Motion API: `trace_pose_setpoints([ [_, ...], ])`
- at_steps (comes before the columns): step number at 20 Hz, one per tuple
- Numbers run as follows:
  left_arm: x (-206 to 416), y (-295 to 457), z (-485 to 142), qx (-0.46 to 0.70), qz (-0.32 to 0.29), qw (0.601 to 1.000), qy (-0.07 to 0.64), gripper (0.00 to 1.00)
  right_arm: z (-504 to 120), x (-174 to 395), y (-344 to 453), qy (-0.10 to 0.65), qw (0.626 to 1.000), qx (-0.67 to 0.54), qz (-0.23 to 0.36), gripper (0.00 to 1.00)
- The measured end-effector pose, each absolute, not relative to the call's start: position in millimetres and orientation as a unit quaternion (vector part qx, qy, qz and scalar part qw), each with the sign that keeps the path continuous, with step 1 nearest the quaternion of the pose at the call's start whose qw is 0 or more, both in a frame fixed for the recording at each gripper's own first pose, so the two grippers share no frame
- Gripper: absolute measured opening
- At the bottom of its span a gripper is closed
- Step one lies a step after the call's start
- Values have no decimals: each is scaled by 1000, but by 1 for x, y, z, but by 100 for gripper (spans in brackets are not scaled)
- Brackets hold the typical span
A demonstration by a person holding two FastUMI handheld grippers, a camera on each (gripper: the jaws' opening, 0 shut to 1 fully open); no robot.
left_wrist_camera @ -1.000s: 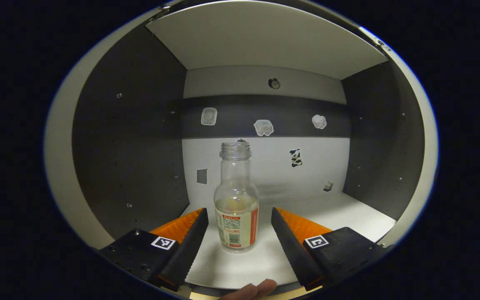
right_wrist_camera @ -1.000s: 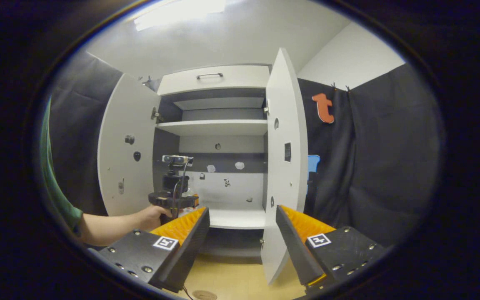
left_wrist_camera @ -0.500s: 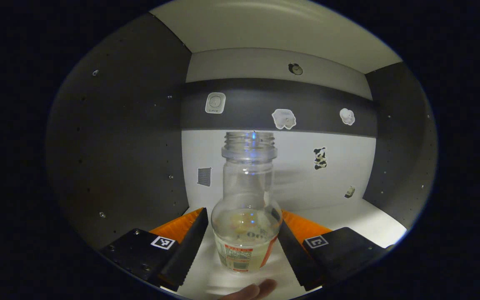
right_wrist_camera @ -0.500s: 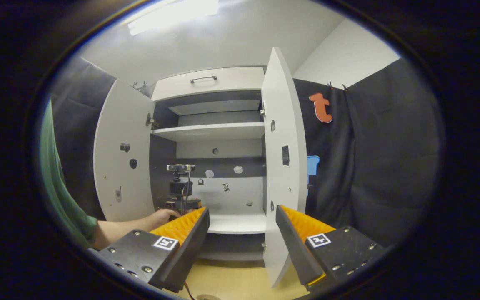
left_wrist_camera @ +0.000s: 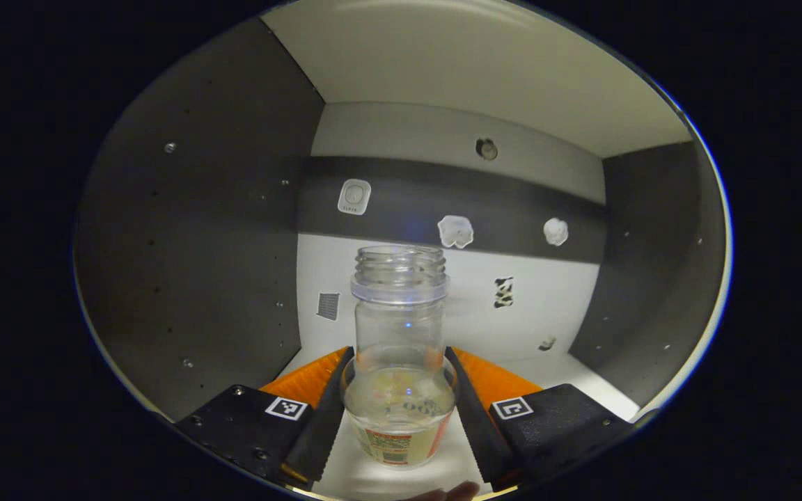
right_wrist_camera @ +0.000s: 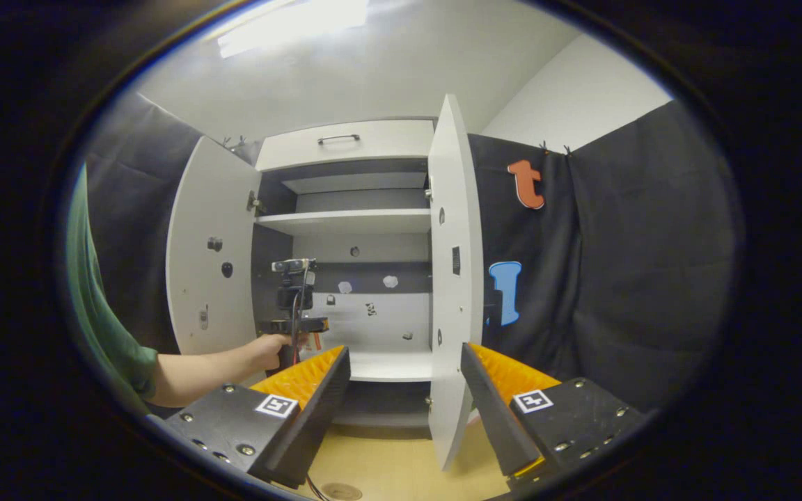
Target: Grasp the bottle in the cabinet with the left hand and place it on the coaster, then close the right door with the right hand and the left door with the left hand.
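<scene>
A clear glass bottle with no cap, a little pale liquid and a red-and-white label stands on the white shelf inside the cabinet. My left gripper is shut on its wide lower body, both fingers pressing its sides. In the right gripper view, a hand holds the left gripper at the cabinet's lower shelf. My right gripper hangs open in front of the cabinet, holding nothing. The right door and the left door both stand open. A round coaster lies on the wooden top below.
Dark side walls close in the cabinet compartment, and small stickers dot its back panel. An upper shelf and a drawer with a handle sit above. A person's green sleeve is at the left.
My left gripper moved in around the bottle and its fingers closed onto the bottle's body. The right gripper's view shifted slightly; it stays open.
</scene>
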State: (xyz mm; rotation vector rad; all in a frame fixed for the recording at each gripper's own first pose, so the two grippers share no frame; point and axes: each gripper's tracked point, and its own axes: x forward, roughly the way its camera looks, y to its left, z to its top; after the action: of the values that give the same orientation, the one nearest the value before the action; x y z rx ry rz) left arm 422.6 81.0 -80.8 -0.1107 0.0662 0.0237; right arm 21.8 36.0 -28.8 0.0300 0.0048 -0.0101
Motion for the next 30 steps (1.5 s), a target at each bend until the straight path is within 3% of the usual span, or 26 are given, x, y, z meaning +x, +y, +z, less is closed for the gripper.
trace_pose_setpoints([
  [8, 311, 72, -36, -54, 6, 998, 10, 81, -27, -45, 22, -3, 999, 32, 10, 93],
  [18, 176, 50, -48, -65, -27, 997, -8, 81, -19, -96, -9, -31, 998, 57, 27, 97],
  [20, 154, 45, -62, -55, -33, 998, -9, 81, -22, -99, -14, -33, 996, 74, 30, 93],
  [22, 136, 37, -81, -55, -46, 997, 0, 81, -32, -98, -23, -25, 996, 81, 27, 97],
  [30, 107, 28, -188, -31, -48, 998, -14, 81, -62, -86, -28, -18, 997, 71, 33, 96],
])
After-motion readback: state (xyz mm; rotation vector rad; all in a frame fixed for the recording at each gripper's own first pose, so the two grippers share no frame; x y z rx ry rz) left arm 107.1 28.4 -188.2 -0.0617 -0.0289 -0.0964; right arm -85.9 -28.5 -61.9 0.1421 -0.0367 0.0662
